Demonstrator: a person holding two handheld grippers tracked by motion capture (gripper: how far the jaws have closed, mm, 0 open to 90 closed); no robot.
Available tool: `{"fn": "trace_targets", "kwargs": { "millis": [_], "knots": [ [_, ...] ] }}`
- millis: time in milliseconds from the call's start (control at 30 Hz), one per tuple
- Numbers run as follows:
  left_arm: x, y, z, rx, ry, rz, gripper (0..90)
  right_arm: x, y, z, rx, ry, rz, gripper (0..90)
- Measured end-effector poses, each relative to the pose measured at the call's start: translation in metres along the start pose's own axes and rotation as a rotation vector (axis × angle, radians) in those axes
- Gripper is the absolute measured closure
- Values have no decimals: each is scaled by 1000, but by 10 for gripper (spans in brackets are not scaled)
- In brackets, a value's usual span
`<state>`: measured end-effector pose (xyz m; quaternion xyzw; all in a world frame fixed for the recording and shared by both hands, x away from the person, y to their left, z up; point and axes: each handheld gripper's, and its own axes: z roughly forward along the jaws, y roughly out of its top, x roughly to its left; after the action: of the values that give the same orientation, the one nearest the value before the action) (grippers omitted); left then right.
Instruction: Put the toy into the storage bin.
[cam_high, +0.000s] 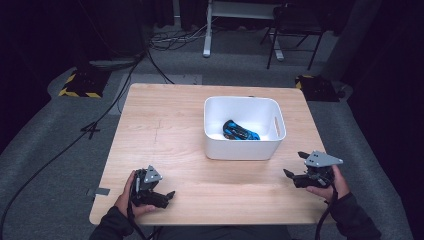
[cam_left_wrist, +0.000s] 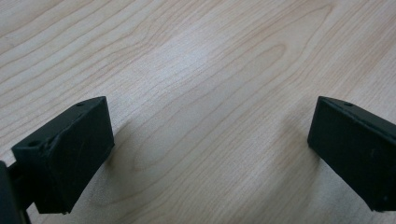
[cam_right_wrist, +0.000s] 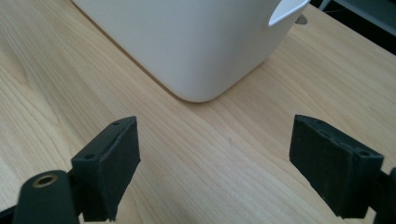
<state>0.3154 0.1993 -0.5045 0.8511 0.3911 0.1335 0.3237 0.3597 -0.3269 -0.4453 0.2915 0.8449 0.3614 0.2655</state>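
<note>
A light wooden table (cam_high: 165, 140) carries a white plastic bin (cam_high: 243, 149) set right of centre, toward the far half of the top. The bin has rounded corners and a slot handle in its right wall. Inside it, on the floor of the bin, lies a blue and black toy car (cam_high: 240, 131), well apart from both grippers.

The left side of the table and the near strip in front of the bin are bare wood, giving open room across most of the top. The bin's right wall stands near the table's right edge, leaving only a narrow margin there.

The right gripper (cam_high: 299, 169) is held at the near right edge, just beyond the bin's near right corner, not touching it. In the right gripper view the jaws stand wide apart with bare wood between them, and the bin's rounded corner (cam_right_wrist: 201, 56) sits ahead of them.

The left gripper (cam_high: 167, 197) sits low at the near left corner, close to the table's front edge. In the left gripper view its jaws are spread wide over bare wood grain (cam_left_wrist: 205, 116), holding nothing.
</note>
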Motion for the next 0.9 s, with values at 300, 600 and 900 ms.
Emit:
{"fn": "trace_targets", "kwargs": {
  "millis": [300,600,900],
  "knots": [
    [0,0,0,1,0,0,5,-1,-17,2,37,6,24,164],
    [0,0,0,1,-1,0,5,-3,-36,-1,63,-2,49,164],
    [0,0,0,4,-7,-1,3,-8,-63,-6,89,2,103,165]
  ]
}}
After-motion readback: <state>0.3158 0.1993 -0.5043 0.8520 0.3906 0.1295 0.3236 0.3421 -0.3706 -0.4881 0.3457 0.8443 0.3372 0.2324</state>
